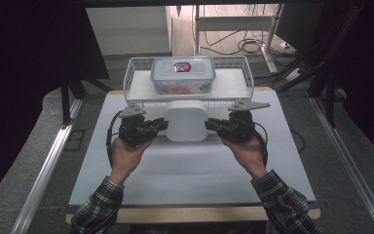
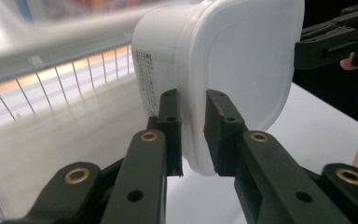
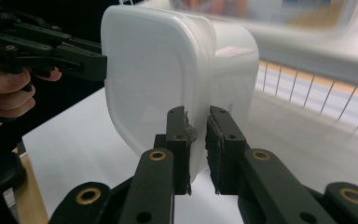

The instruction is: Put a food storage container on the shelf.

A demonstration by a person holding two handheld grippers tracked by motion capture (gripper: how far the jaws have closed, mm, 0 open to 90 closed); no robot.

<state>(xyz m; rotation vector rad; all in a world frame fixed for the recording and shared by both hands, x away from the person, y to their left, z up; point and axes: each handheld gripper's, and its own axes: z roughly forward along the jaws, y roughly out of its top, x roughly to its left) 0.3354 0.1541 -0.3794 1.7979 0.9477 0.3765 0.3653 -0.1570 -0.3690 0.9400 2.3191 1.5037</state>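
From the high view I hold a white lidded plastic container (image 1: 186, 120) between both tongs, above the white table board (image 1: 126, 175). My left gripper (image 1: 164, 125) pinches its rim from 9 o'clock and my right gripper (image 1: 209, 125) from 3 o'clock, so the container's width runs straight between them, each hand equally near. The wire basket (image 1: 135, 78), which bears a clear food box with a label (image 1: 182, 74), lies at 12 o'clock, just beyond the container.

In the left gripper view my jaws stand narrow, clamped on the container's rim (image 2: 193, 140); the basket's wires (image 2: 74, 77) run at 10 o'clock.

In the right gripper view my jaws are likewise narrow, pressed on the opposite rim (image 3: 198, 149), with the basket's wires (image 3: 307, 88) at 2 o'clock. I judge the coming move is forward towards 12 o'clock, into that basket.
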